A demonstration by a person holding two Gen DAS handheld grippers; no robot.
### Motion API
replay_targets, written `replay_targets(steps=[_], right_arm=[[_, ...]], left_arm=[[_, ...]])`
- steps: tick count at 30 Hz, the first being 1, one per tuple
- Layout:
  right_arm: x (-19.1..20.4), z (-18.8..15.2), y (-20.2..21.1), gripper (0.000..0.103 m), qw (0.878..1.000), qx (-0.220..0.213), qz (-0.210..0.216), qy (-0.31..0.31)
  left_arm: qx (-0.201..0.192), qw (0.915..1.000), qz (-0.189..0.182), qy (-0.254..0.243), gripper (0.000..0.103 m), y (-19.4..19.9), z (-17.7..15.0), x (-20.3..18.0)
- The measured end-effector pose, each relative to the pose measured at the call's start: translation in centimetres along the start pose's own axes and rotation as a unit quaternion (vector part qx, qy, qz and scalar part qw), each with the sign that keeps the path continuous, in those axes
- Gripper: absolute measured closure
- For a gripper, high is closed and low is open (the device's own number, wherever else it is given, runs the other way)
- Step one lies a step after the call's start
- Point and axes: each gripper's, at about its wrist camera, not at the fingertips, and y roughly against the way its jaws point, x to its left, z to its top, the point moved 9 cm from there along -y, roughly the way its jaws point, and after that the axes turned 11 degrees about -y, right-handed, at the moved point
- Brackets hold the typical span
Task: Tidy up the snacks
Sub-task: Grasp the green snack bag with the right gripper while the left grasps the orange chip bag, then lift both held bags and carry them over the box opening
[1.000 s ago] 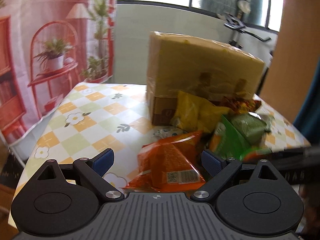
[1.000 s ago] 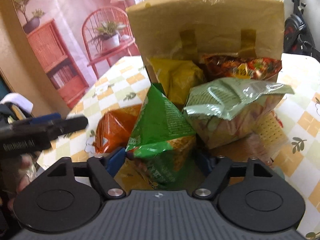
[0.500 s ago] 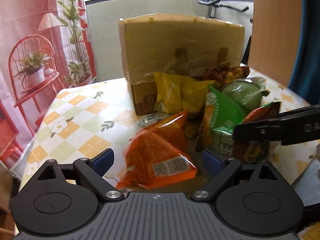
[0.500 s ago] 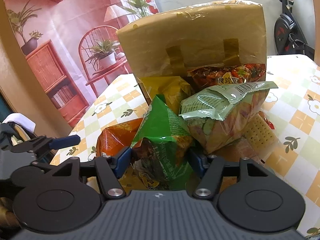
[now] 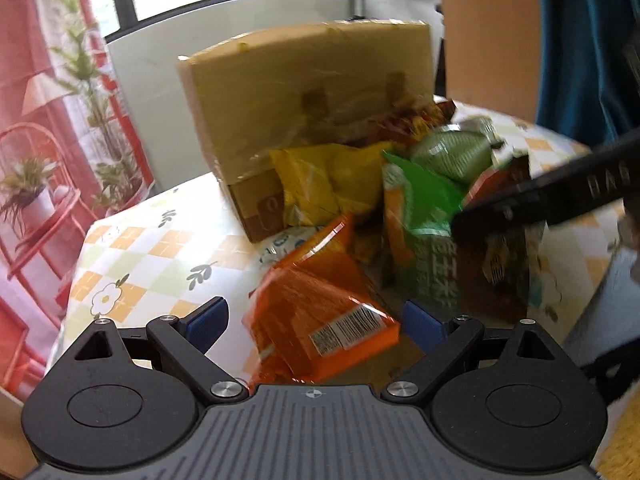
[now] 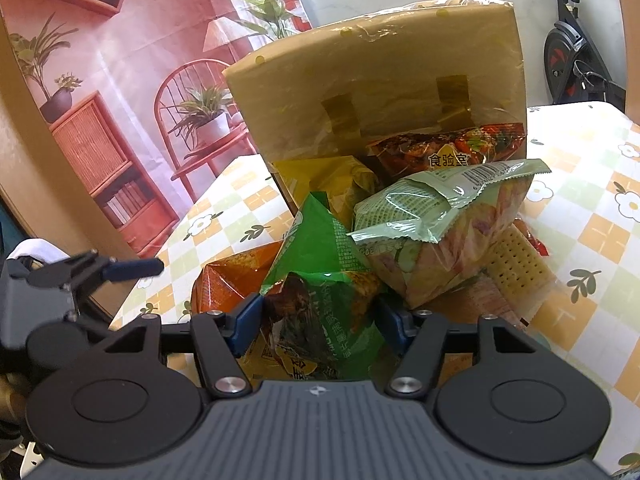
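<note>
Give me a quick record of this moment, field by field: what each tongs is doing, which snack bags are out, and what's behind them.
left tongs: open, astride the orange bag, pads not touching it
right tongs: closed on the bright green bag
other bags: yellow bag, pale green bag, red-brown bag
backdrop: cardboard box standing behind the pile
surface: checked floral tablecloth
image quality: left wrist view is motion-blurred

Left wrist camera looks low and close across the table (image 5: 132, 248) at the snack pile; right wrist camera faces it nearer, further right; both share the cardboard box (image 6: 384, 92).
</note>
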Motion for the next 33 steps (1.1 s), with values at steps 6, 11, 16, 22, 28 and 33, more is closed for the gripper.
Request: replay_targets(steps=[6,11,16,22,28,33], right_arm=[[0.0,0.0,0.0,0.04,1.0,0.0,-0.002,0.001],[0.0,0.0,-0.1,0.04,1.0,0.001,-0.002,0.001],[0.0,0.0,-0.1,0.04,1.0,0.001,-0.002,0.002],[0.0,0.0,-0.1,0.04,1.0,0.001,-0.002,0.001],[0.0,0.0,-0.1,0.04,1.0,0.001,-0.002,0.001],[0.1,-0.1,-0.2,0.04,1.0,0.002,-0.001,0.001]], left_arm=[[0.024,0.9994,0.007,-0.025,0.007,-1.9,-0.7,-0.4],[0.025,0.9994,0.016,-0.021,0.007,-3.2,-1.1,0.5],[0.026,0.9995,-0.006,0.017,0.008,-4.3,-1.8,1.0],[0.021,0.9985,-0.008,0.05,0.024,-4.7,-2.3,2.0],[-0.01,0.9959,0.009,0.089,0.036,-3.3,-1.8,3.3],[-0.028,0.993,0.023,0.112,0.037,-1.7,-1.5,3.9]])
